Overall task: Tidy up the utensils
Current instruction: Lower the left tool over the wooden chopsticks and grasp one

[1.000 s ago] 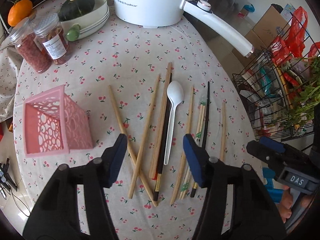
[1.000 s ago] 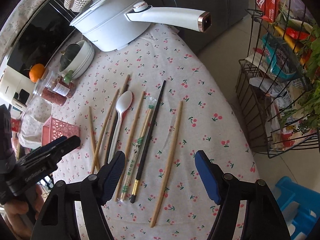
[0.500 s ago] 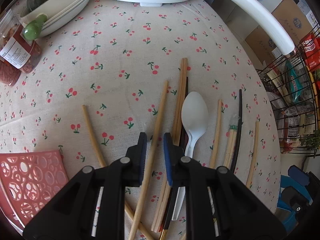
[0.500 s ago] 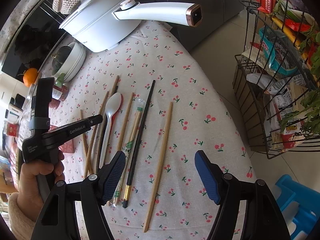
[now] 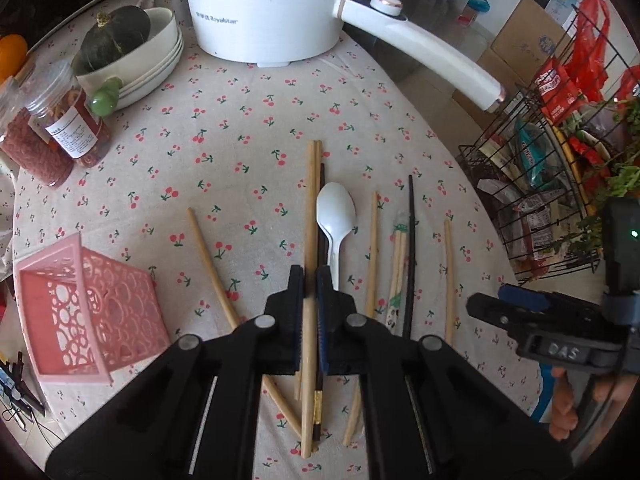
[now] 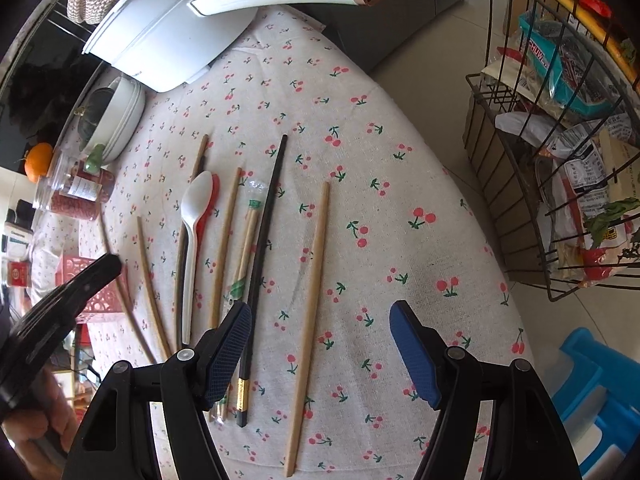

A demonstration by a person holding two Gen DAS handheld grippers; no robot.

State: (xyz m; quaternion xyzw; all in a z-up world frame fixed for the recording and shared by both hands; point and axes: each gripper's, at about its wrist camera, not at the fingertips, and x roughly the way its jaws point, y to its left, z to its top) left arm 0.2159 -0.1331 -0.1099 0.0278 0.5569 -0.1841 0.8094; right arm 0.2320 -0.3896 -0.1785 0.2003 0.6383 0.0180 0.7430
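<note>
The step in hand looked like the pick-up: the left gripper (image 5: 310, 280) had its fingers clamped on 1 wooden chopstick (image 5: 309, 216), which ran straight between the pads, forward above the cloth. Next, it likely needed carrying left to the pink basket (image 5: 86, 304). The right gripper (image 6: 320, 344) hung with fingers wide apart, straddling another chopstick (image 6: 310, 300).

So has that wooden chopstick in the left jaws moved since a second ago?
Yes. The wooden chopstick lay slanted beside the white spoon; now it runs straight, its far end lifted nearer the white pot, clamped in the left gripper.
</note>
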